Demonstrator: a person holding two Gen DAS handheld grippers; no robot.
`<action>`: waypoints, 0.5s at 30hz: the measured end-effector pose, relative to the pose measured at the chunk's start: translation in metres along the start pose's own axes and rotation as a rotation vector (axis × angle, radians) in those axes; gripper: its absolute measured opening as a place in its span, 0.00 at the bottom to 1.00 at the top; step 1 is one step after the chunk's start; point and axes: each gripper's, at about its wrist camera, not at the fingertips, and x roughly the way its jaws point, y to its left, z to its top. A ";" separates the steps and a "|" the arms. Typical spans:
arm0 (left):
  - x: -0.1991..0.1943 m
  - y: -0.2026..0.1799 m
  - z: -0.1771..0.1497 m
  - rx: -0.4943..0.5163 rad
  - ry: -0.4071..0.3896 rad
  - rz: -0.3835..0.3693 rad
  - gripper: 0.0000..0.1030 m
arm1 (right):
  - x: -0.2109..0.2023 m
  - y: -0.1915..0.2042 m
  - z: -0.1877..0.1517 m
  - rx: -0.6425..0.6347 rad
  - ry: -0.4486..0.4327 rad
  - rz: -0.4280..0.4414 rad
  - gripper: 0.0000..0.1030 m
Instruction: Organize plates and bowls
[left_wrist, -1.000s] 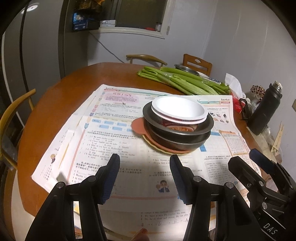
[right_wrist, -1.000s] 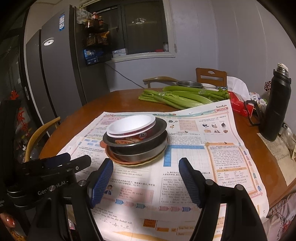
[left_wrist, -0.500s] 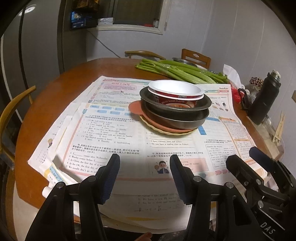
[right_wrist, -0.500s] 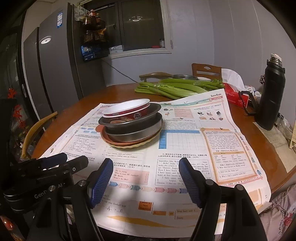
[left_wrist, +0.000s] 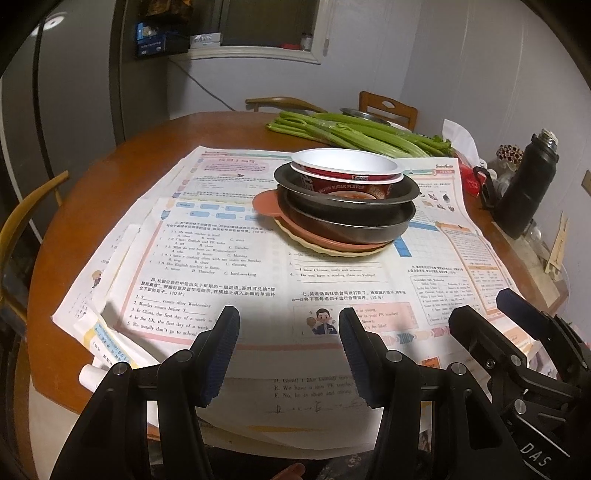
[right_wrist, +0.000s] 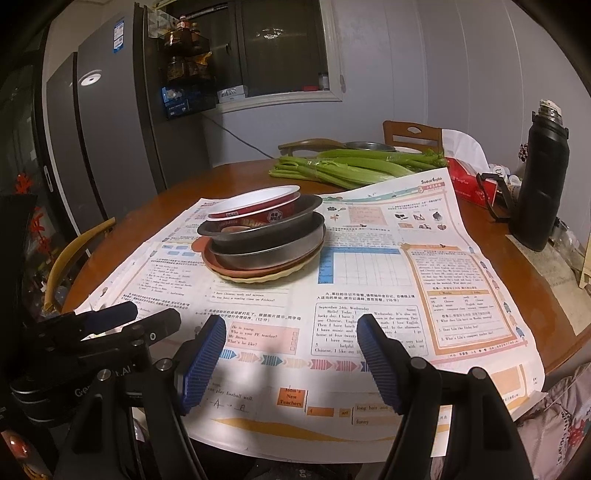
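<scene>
The stack of dishes (left_wrist: 345, 206) is seen on the newspaper (left_wrist: 229, 258) at mid-table, well ahead of the left gripper (left_wrist: 288, 332) and right gripper (right_wrist: 291, 332), both held wide and empty, neither clearly nearer.

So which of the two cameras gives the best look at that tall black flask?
The right wrist view: the flask stands whole and sharp at the table's right edge, cap to base. The left wrist view also shows the flask, but smaller and darker, squeezed into the warped right margin with its base among clutter.
</scene>
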 end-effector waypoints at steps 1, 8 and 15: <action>0.000 0.000 -0.001 0.002 0.000 0.003 0.56 | 0.000 0.000 -0.001 -0.002 0.000 0.001 0.71; 0.003 0.000 -0.005 -0.002 0.007 0.007 0.56 | 0.001 -0.002 -0.005 0.008 0.009 -0.006 0.71; 0.004 0.001 -0.007 -0.006 0.012 0.002 0.56 | 0.001 -0.002 -0.007 0.006 0.009 -0.008 0.71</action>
